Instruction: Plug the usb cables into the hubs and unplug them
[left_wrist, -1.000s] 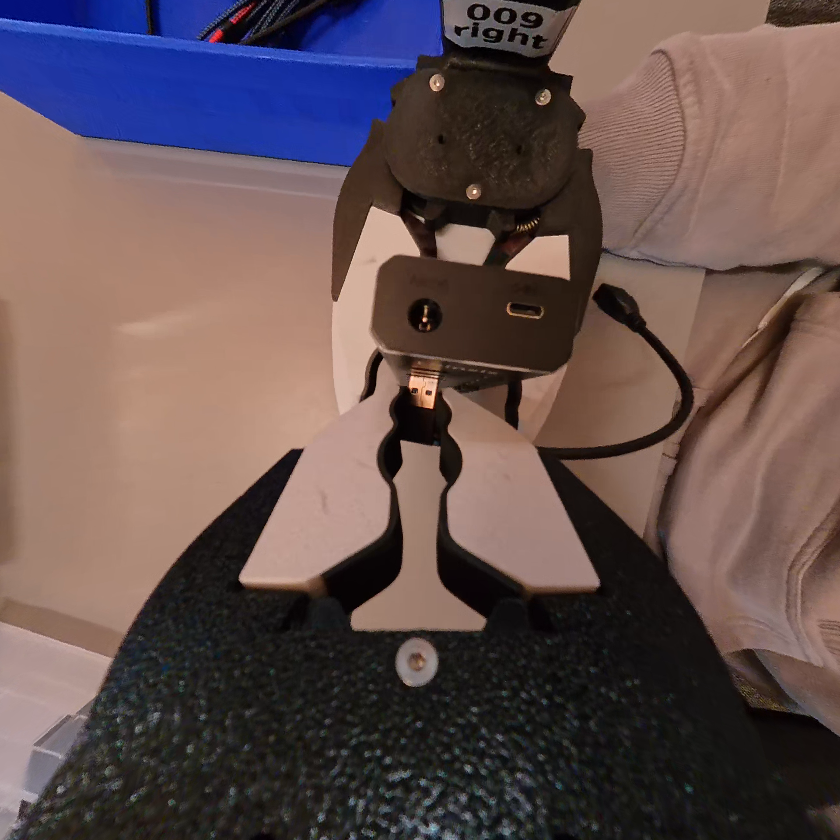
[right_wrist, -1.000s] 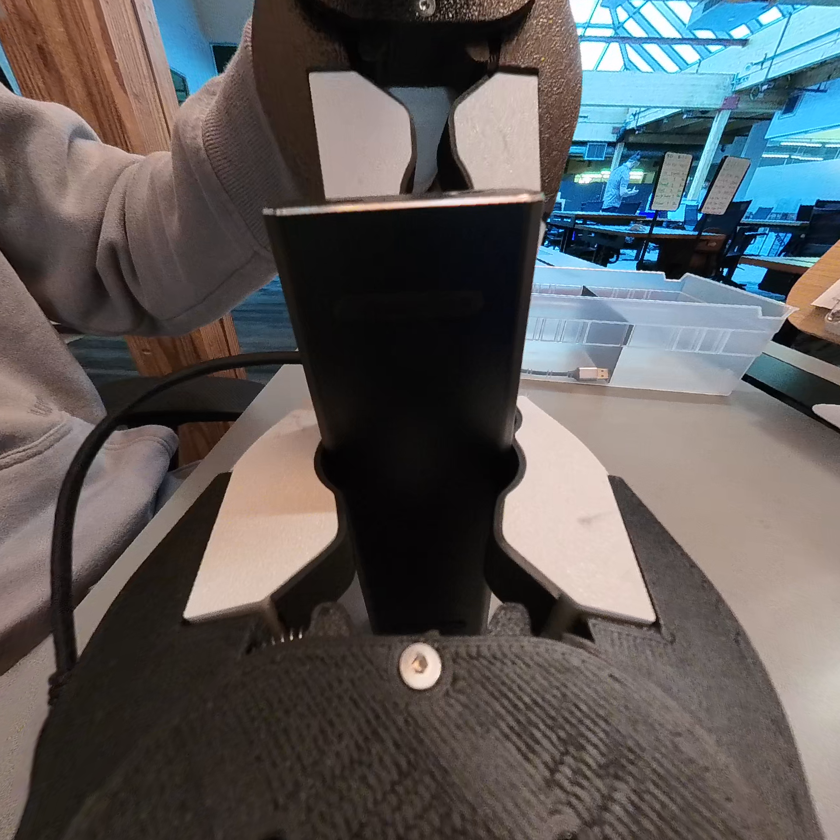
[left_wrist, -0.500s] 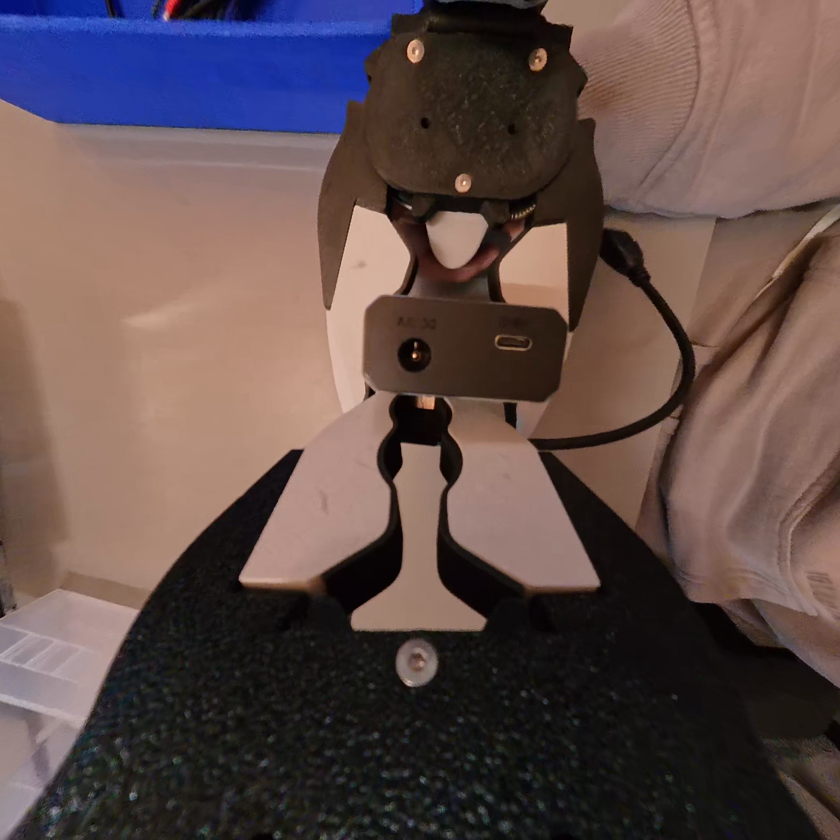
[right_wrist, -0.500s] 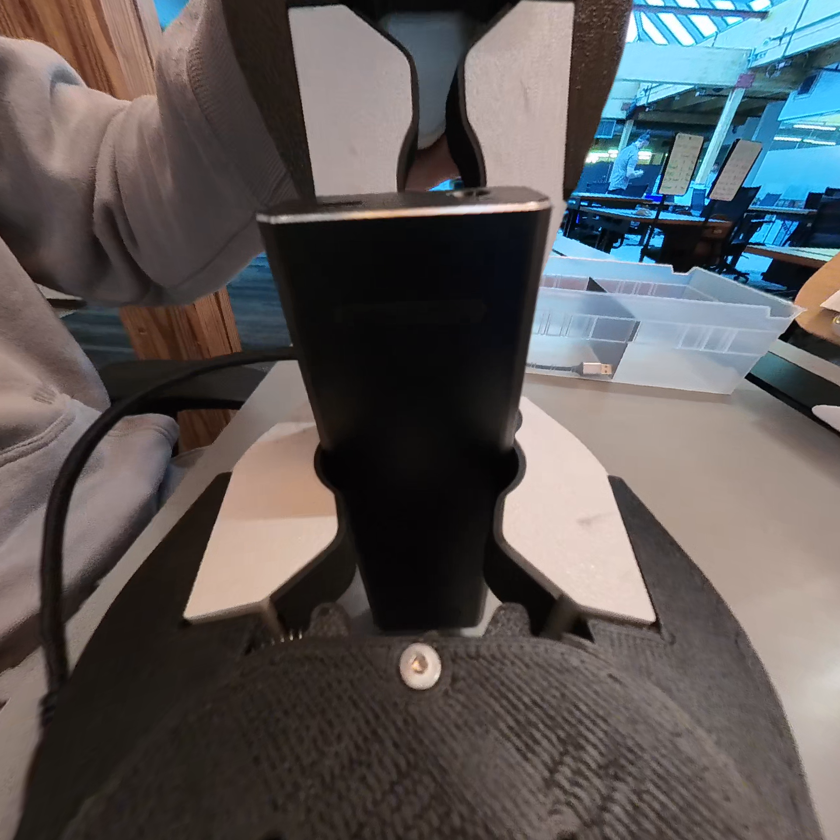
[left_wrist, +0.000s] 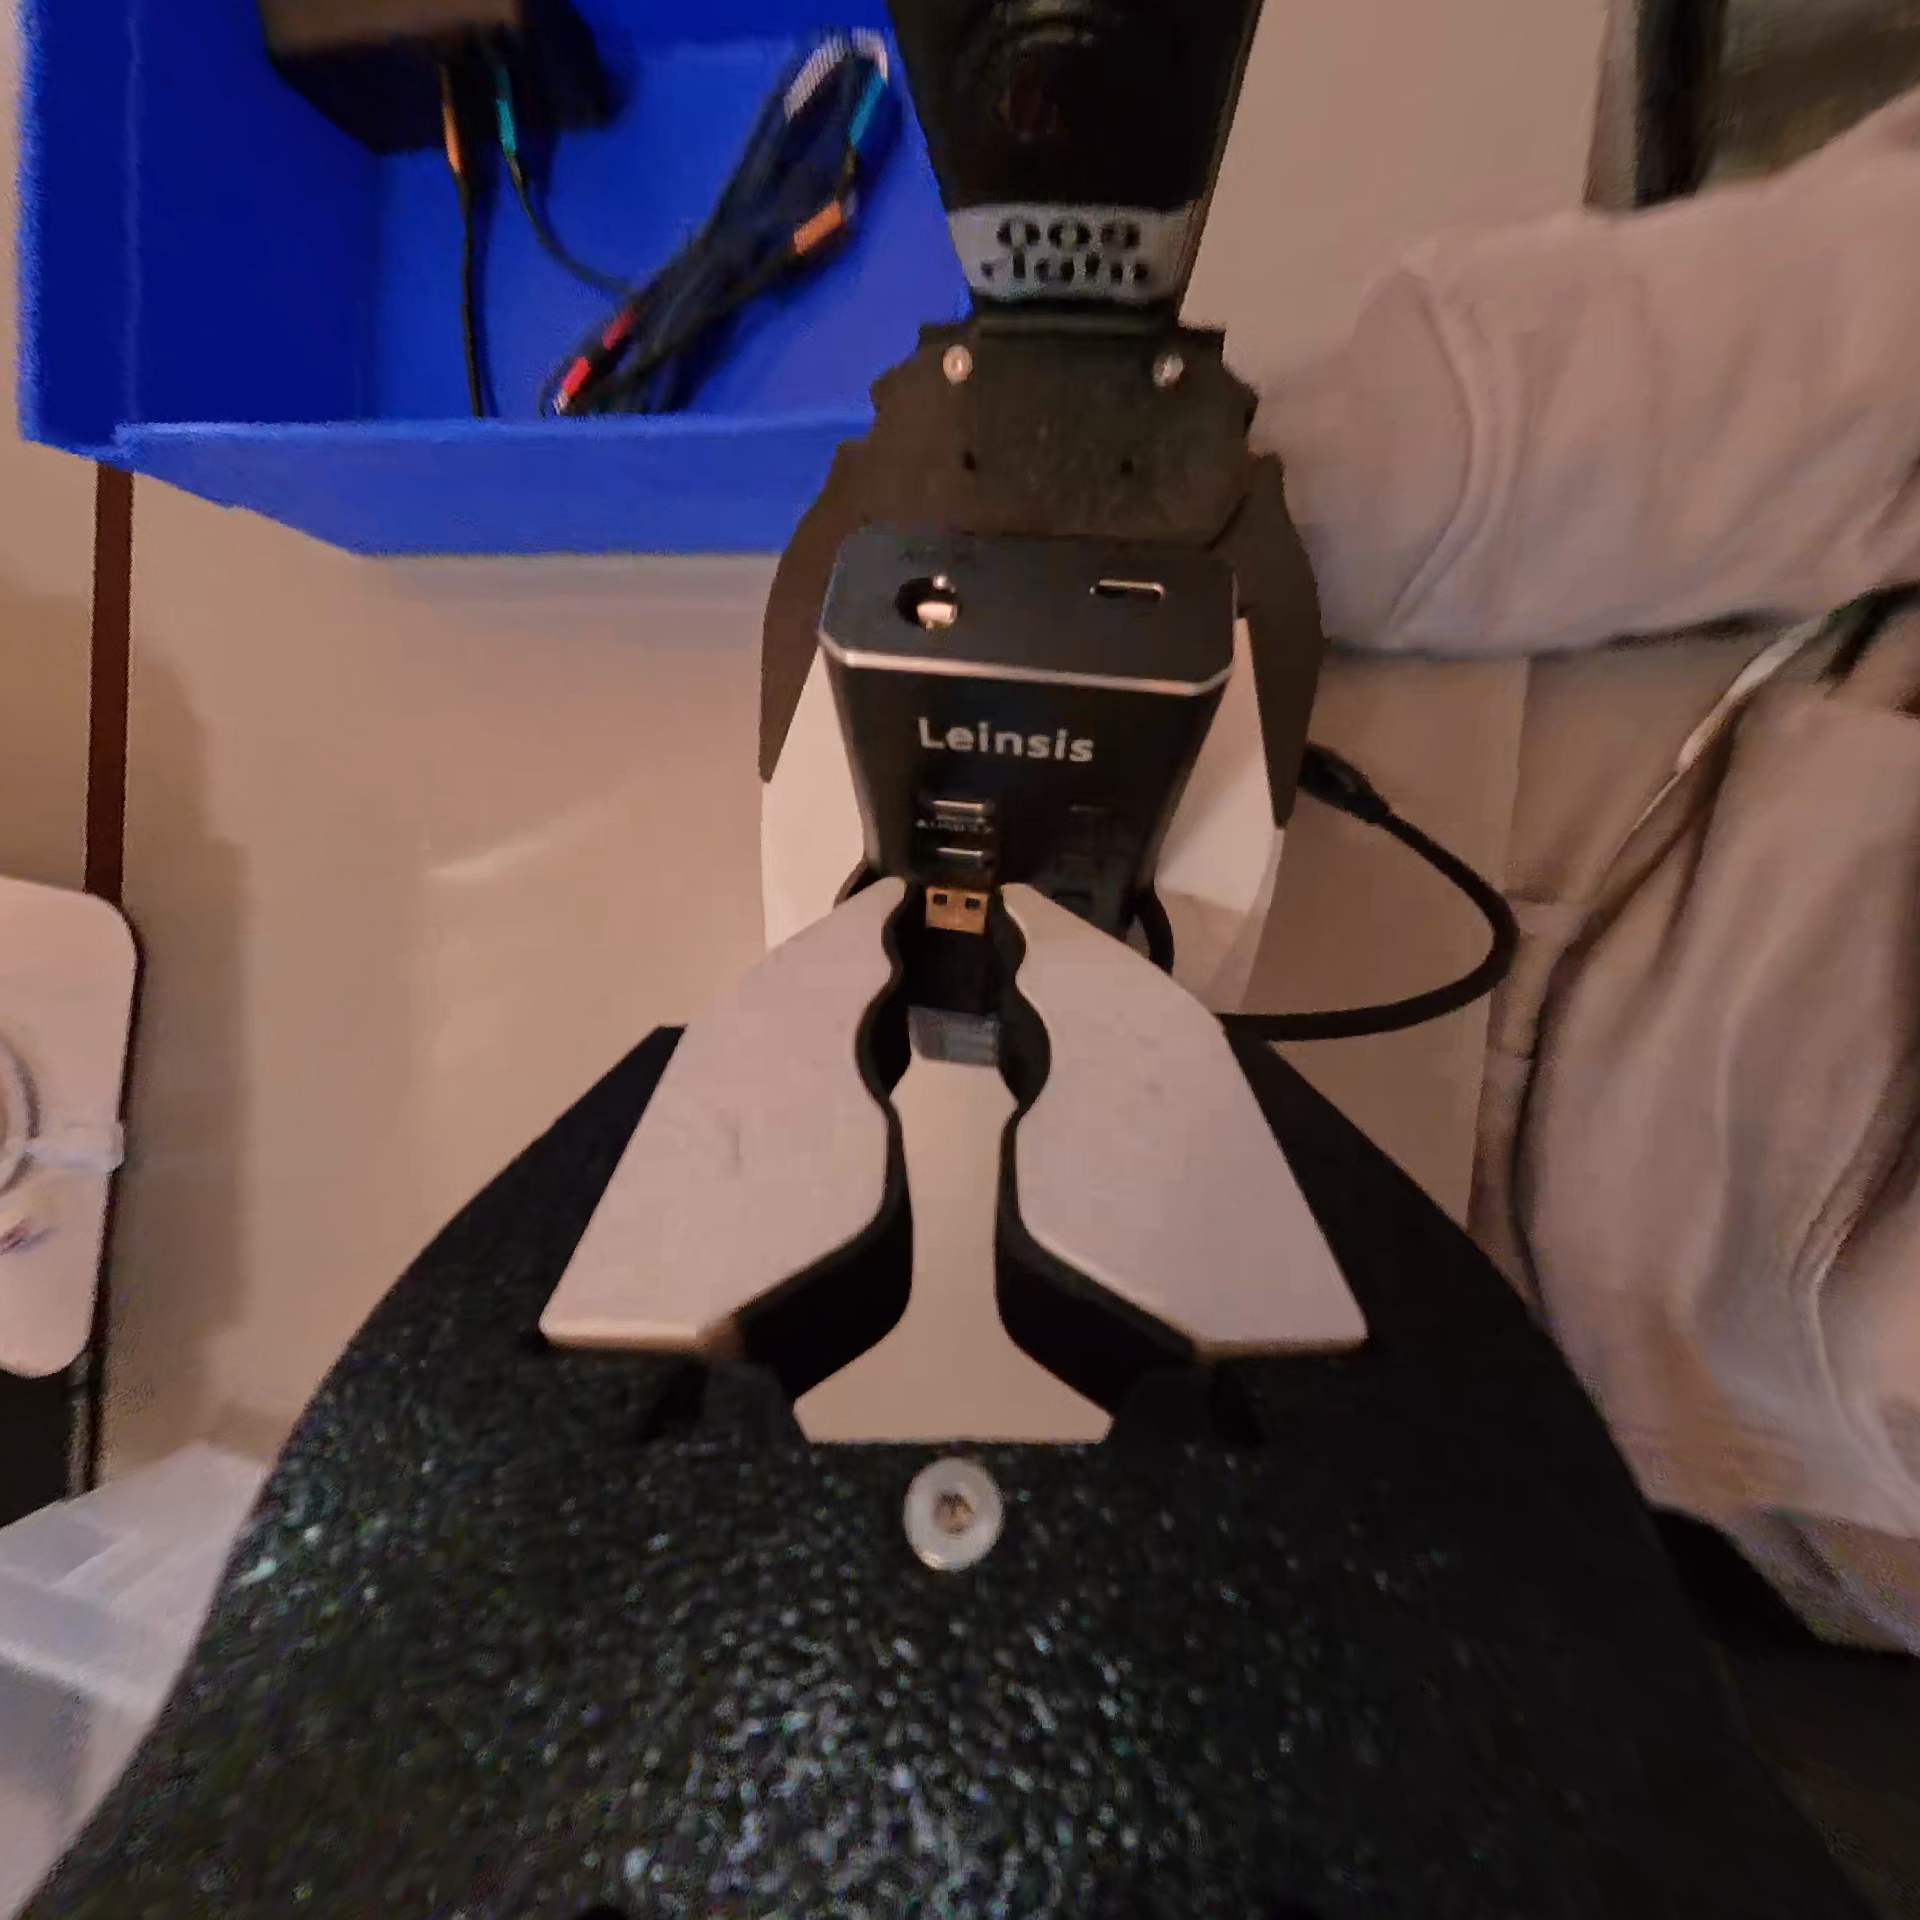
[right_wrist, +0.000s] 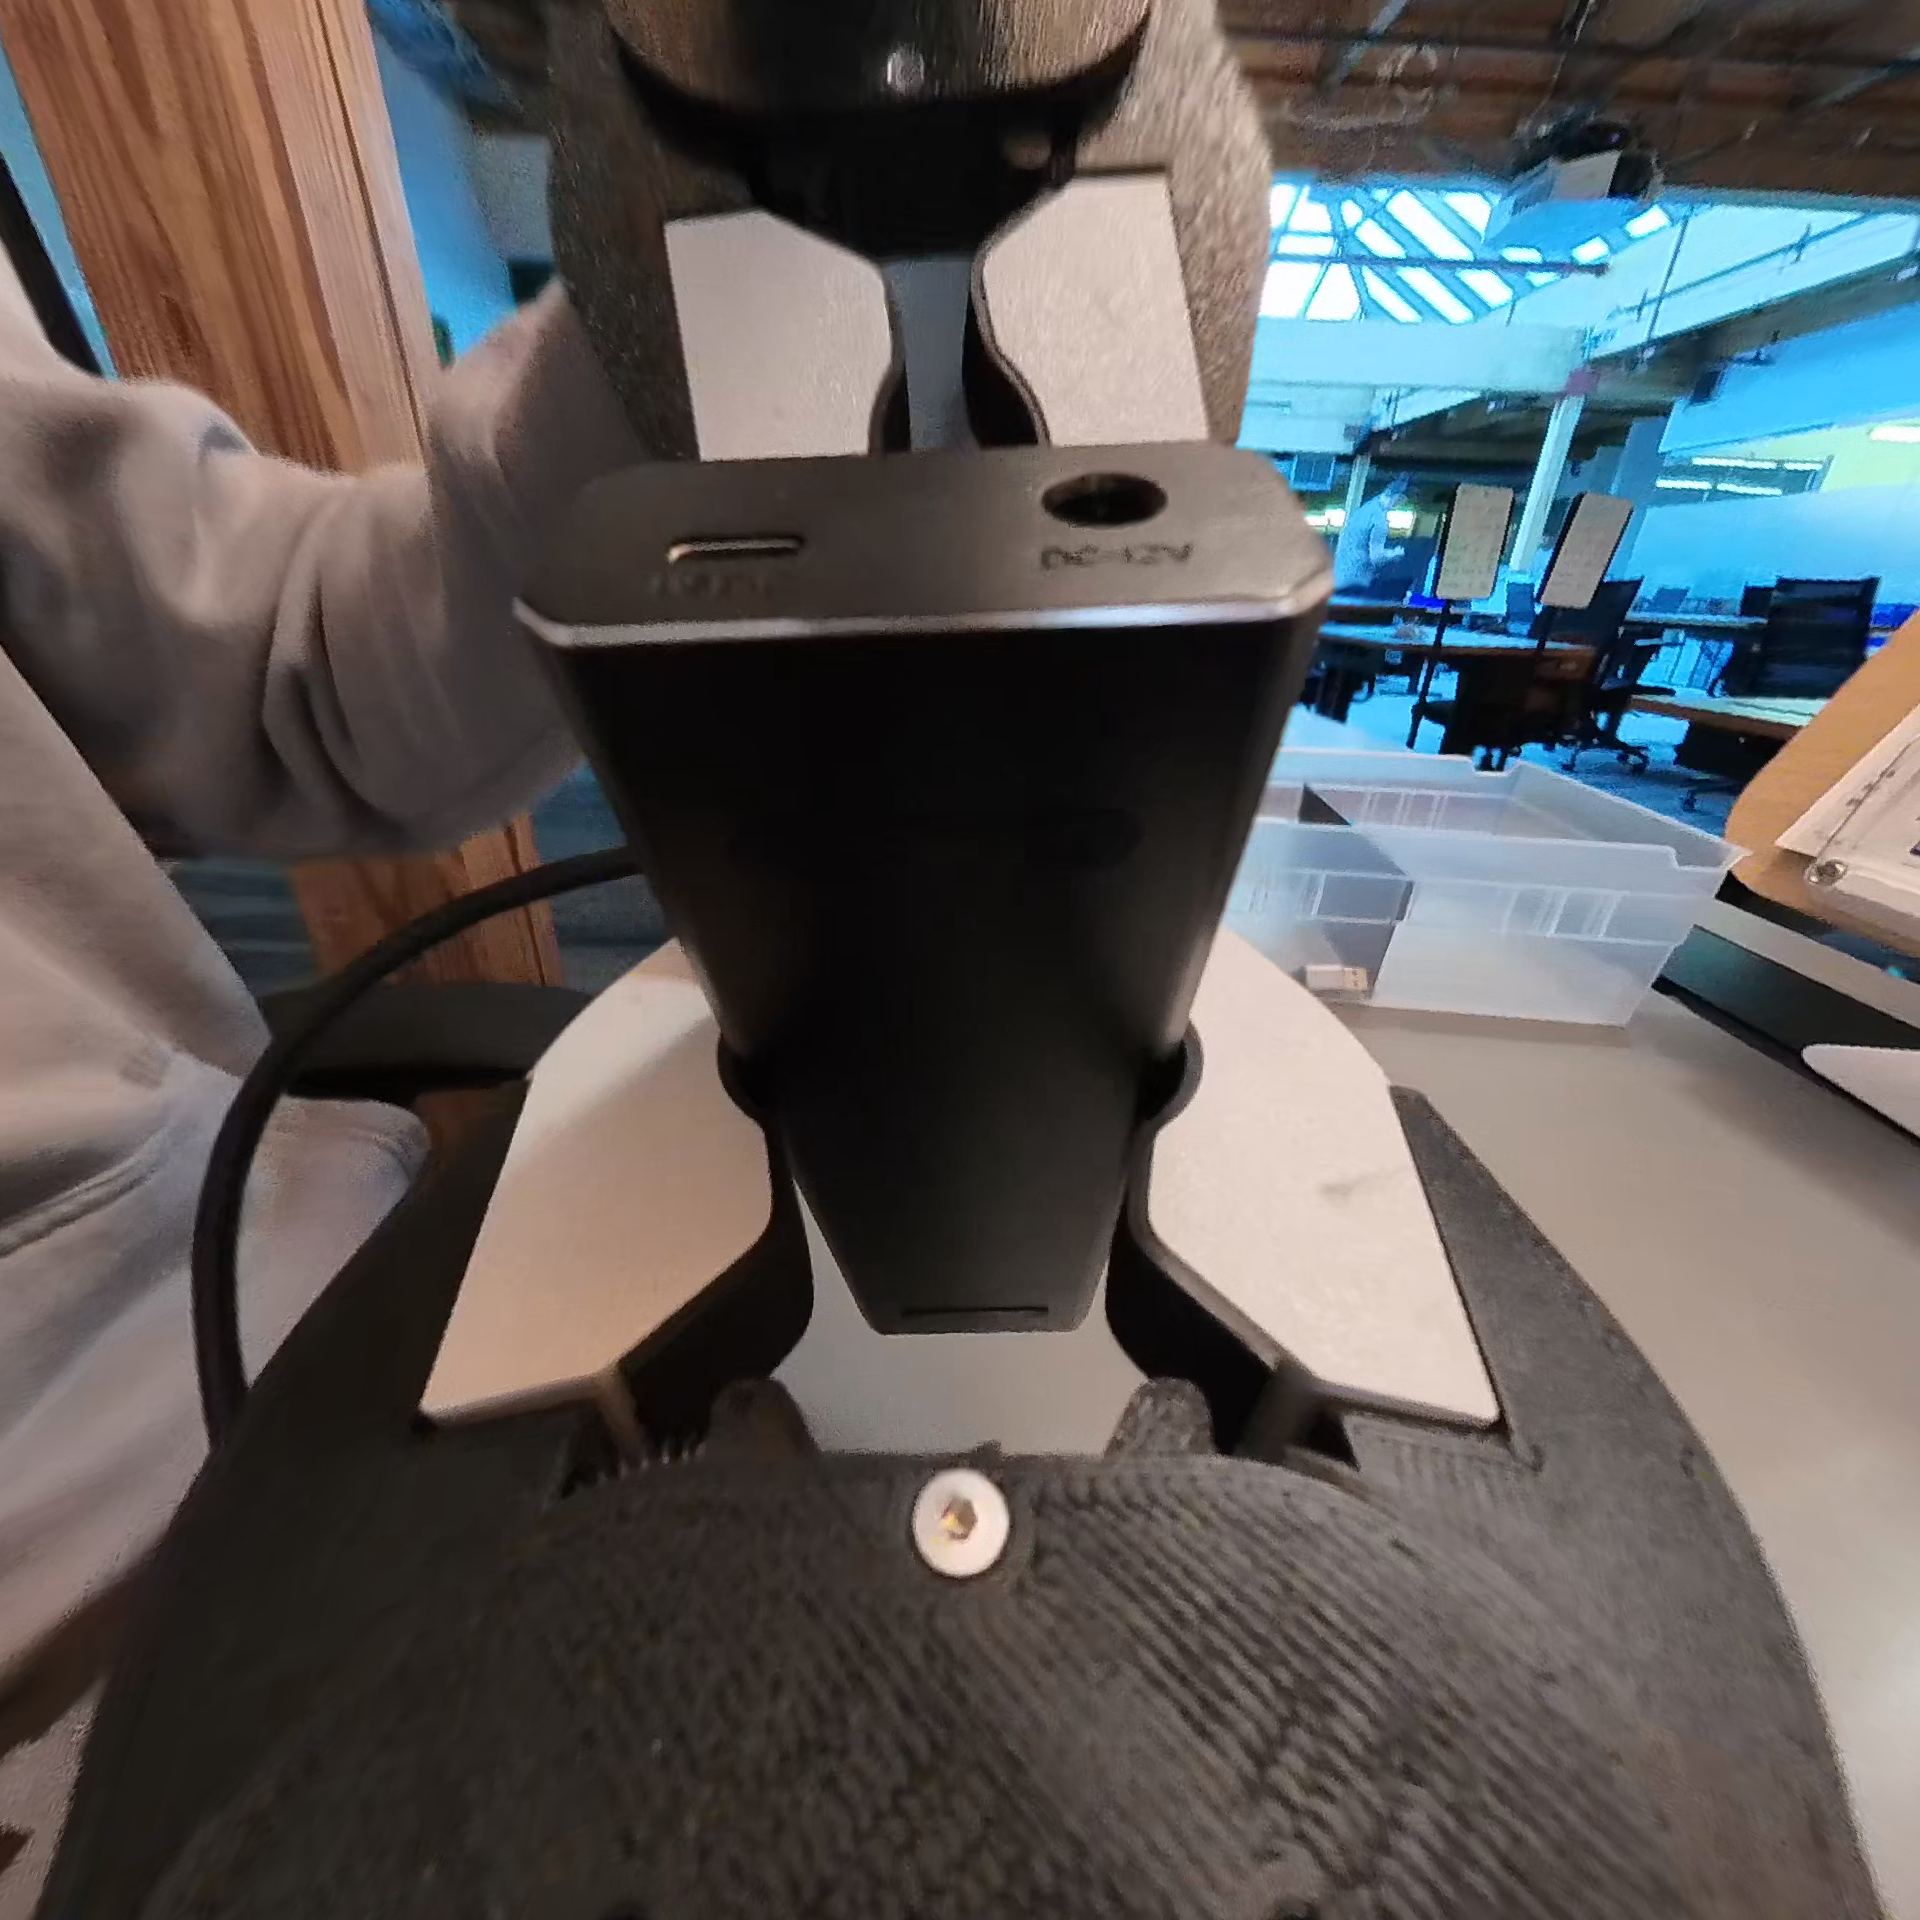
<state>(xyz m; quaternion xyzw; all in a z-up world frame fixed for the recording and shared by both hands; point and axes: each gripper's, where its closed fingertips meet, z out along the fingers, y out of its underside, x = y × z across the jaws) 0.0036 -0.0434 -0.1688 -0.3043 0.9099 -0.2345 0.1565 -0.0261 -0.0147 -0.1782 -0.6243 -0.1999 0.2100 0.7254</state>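
Note:
My left gripper (left_wrist: 954, 920) is shut on a black USB plug (left_wrist: 956, 940), gold contacts facing up. The plug's tip is just short of the lower of two stacked ports on the black hub (left_wrist: 1023, 727); I cannot tell whether they touch. My right gripper (right_wrist: 956, 1049) is shut on that hub (right_wrist: 935, 831) and holds it tilted above the table. The hub's end face with a round socket and a slim slot points up. The right gripper's fingers (left_wrist: 1286, 665) flank the hub in the left wrist view. The hub's own black cable (left_wrist: 1455, 956) loops off to the right.
A blue bin (left_wrist: 468, 478) with several bundled cables stands behind on the left. A clear plastic tray (right_wrist: 1475, 914) with a loose USB plug (right_wrist: 1335, 977) sits on the grey table (right_wrist: 1662, 1195). A person's grey sleeves (left_wrist: 1558, 447) are close by. A wooden post (right_wrist: 239, 260) stands at left.
The hub has tilted and lifted, so its port face now shows to the left camera. The plug, hidden under the hub's end half a second ago, is in view below the ports.

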